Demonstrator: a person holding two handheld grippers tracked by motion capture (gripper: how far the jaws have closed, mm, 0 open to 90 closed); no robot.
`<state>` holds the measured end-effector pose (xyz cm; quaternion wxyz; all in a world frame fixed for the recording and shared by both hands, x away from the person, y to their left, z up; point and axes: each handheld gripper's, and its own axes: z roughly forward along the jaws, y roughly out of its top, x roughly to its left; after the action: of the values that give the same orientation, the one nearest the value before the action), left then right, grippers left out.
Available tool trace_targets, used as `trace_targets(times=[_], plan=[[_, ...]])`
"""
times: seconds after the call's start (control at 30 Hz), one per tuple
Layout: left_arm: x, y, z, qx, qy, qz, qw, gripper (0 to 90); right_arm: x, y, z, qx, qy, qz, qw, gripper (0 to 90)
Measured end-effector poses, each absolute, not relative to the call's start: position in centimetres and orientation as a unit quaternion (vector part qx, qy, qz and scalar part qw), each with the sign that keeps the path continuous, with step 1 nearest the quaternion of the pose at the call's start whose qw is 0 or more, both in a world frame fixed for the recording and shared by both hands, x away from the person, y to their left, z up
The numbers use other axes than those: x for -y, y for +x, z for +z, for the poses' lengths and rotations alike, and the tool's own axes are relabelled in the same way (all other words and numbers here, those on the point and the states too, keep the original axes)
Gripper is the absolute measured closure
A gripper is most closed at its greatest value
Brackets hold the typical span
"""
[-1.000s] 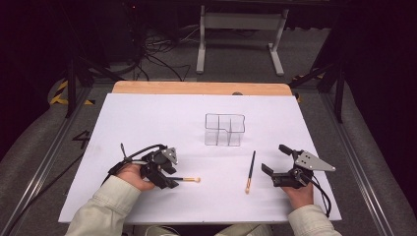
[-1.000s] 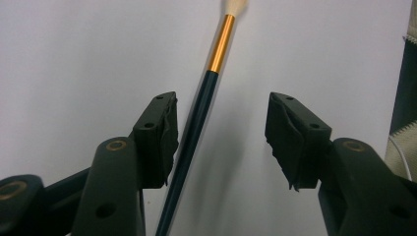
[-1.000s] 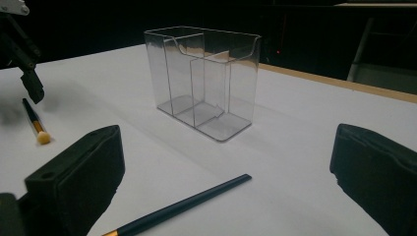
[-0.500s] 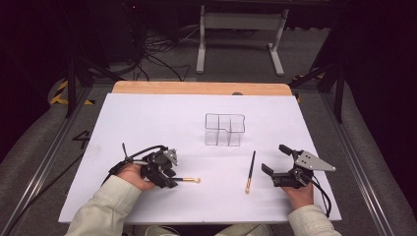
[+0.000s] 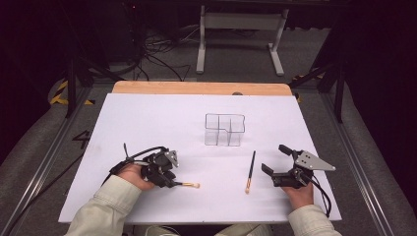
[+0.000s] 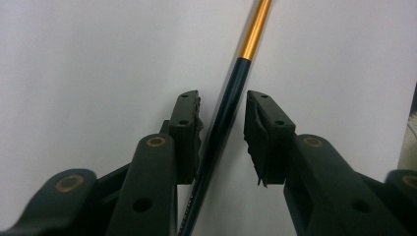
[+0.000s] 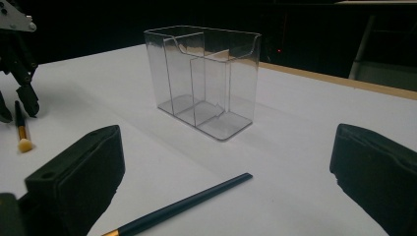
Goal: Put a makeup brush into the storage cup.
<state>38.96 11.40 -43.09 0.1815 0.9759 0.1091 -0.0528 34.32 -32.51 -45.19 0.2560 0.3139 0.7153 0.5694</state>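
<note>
A dark room is surrounding me in the high view, with a grey floor [image 5: 44,132] running down both sides and a white metal stand [image 5: 240,34] sitting at upper centre beside tangled cables [image 5: 147,54]. The white worktop [image 5: 147,118] is filling the middle of the frame, a wooden edge [image 5: 196,88] showing along its far side. A clear compartment box [image 5: 224,130] is standing upright at centre. My right gripper [image 5: 271,160] is resting at lower right, jaws spread wide and released, with a dark brush [image 5: 251,170] lying just left of it. My left gripper [image 5: 173,183] is sitting at lower left, jaws slightly parted around a second brush [image 6: 223,110], touching it on one side, not clenched.
</note>
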Motion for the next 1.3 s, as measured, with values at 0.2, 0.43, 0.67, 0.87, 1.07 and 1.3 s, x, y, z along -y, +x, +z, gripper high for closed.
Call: trace_targets(times=[0.2, 0.43, 0.67, 0.87, 1.07, 1.3], plan=[[-11.41, 38.9, -43.08, -0.102, 0.978, -0.046, 0.176, 76.4, 32.52, 34.32, -45.2, -0.715, 0.316, 0.569, 0.256, 0.7], [-11.45, 38.87, -43.1, -0.103, 0.977, -0.052, 0.178, 74.9, 32.55, 34.31, -45.19, -0.715, 0.315, 0.569, 0.256, 0.7], [-11.42, 38.82, -43.09, -0.101, 0.979, -0.044, 0.172, 79.1, 32.54, 34.31, -45.2, -0.715, 0.315, 0.57, 0.255, 0.7], [-11.4, 38.72, -43.08, -0.099, 0.98, -0.04, 0.17, 82.0, 32.53, 34.31, -45.2, -0.715, 0.315, 0.57, 0.255, 0.7], [-11.34, 38.62, -43.07, -0.093, 0.98, -0.035, 0.17, 82.5, 32.51, 34.31, -45.21, -0.716, 0.314, 0.569, 0.254, 0.8], [-11.41, 38.48, -42.59, -0.09, 0.978, -0.031, 0.188, 82.7, 32.46, 34.14, -45.0, -0.715, 0.308, 0.575, 0.252, 2.1]])
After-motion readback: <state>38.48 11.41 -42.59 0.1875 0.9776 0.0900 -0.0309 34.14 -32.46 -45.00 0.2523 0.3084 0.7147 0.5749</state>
